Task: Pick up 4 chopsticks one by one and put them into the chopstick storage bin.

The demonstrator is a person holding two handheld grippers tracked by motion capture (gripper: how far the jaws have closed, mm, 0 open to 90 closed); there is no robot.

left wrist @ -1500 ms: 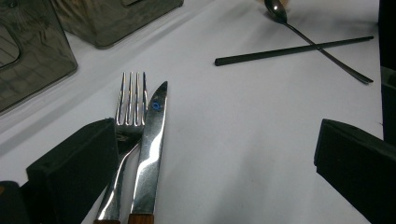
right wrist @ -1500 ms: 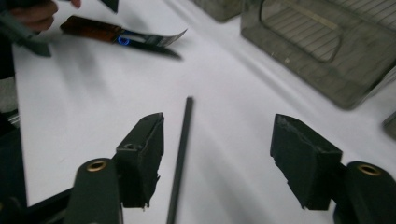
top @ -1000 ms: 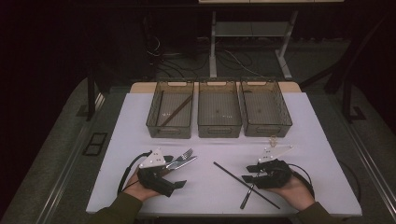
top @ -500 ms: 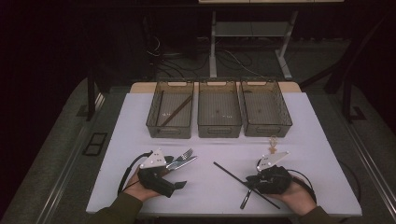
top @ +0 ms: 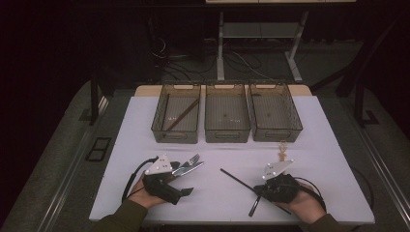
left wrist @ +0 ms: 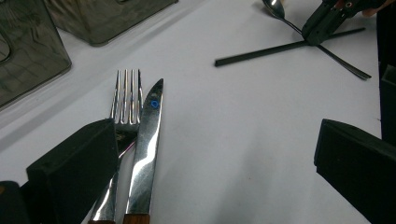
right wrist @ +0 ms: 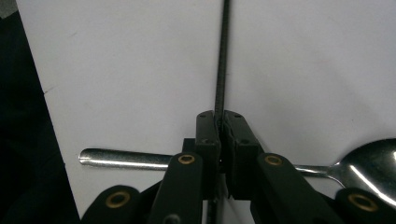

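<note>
Between the right gripper's jaws, which have just been closing, a black chopstick sits clamped above a spoon; the left gripper gapes beside a fork and knife.

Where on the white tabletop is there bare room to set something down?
Free: the middle strip between the fork and the black chopstick, and both side margins beside the three bins. Crowded: around the right gripper, shut on the chopstick over a spoon.
</note>
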